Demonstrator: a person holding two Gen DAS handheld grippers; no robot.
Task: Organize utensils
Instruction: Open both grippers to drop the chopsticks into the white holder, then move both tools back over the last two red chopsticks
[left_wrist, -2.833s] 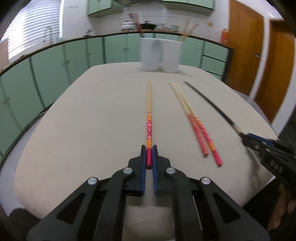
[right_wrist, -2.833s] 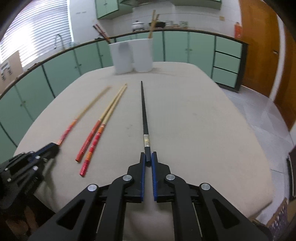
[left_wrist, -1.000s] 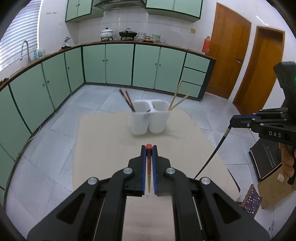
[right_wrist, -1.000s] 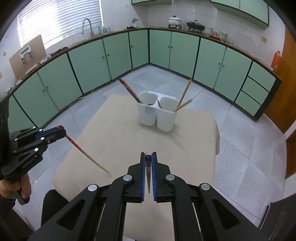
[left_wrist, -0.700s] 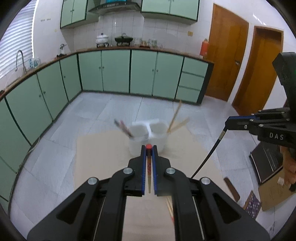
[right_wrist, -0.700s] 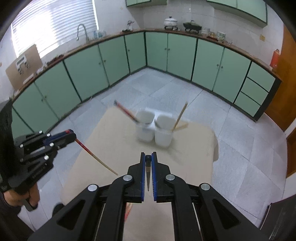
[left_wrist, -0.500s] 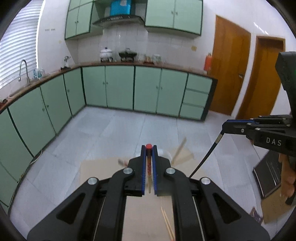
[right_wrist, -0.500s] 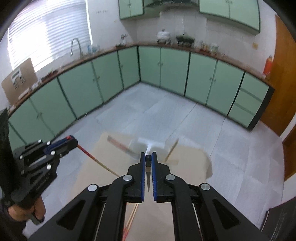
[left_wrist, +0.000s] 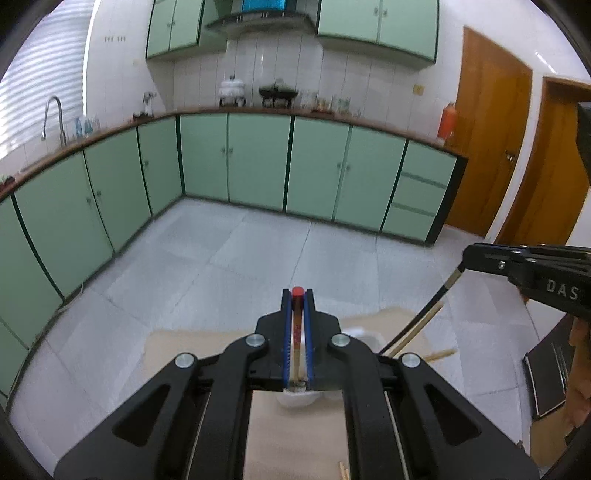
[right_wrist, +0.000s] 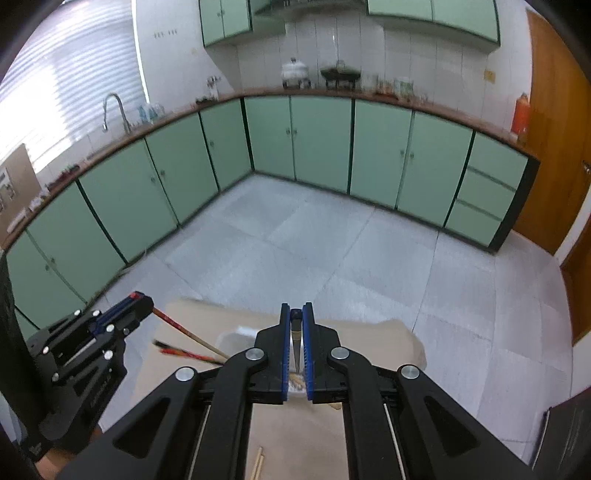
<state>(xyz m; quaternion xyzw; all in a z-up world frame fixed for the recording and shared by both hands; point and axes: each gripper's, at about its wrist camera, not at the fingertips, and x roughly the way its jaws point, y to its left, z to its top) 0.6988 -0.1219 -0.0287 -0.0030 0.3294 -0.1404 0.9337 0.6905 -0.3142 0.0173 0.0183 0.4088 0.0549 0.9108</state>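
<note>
In the left wrist view we see our left gripper (left_wrist: 297, 325) at the lower centre of the frame, its blue-lined jaws clamped on a red-ended wooden chopstick (left_wrist: 296, 325) whose red tip pokes out above the fingertips while the pale shaft runs down between them. Just below and behind the jaws sits the white plastic utensil holder (left_wrist: 364, 338), mostly hidden by the black gripper body, standing on the beige table top (left_wrist: 291, 443) that fills the bottom of the frame. At the right edge our right gripper (left_wrist: 467, 258) reaches in, jaws closed on the top of a black chopstick (left_wrist: 424, 319), which slants down and to the left toward the holder; a plain wooden chopstick (left_wrist: 417, 330) lies alongside it, leaning out of the holder. In the right wrist view the right gripper's jaws are at the lower centre, pinched on the black chopstick's thin dark end, and the white holder's rim shows to the left of them, with pale chopstick tips visible between the fingers lower down. At the lower left of that frame the left gripper holds its red-ended chopstick pointing down and right toward the holder's rim, above dark red-and-black chopsticks (right_wrist: 184, 352) that jut out leftward from the holder. Two more wooden chopstick ends (right_wrist: 258, 461) lie on the table at the bottom edge. Green cabinet doors (right_wrist: 321, 140) and grey floor tiles (right_wrist: 332, 251) fill the background.
</note>
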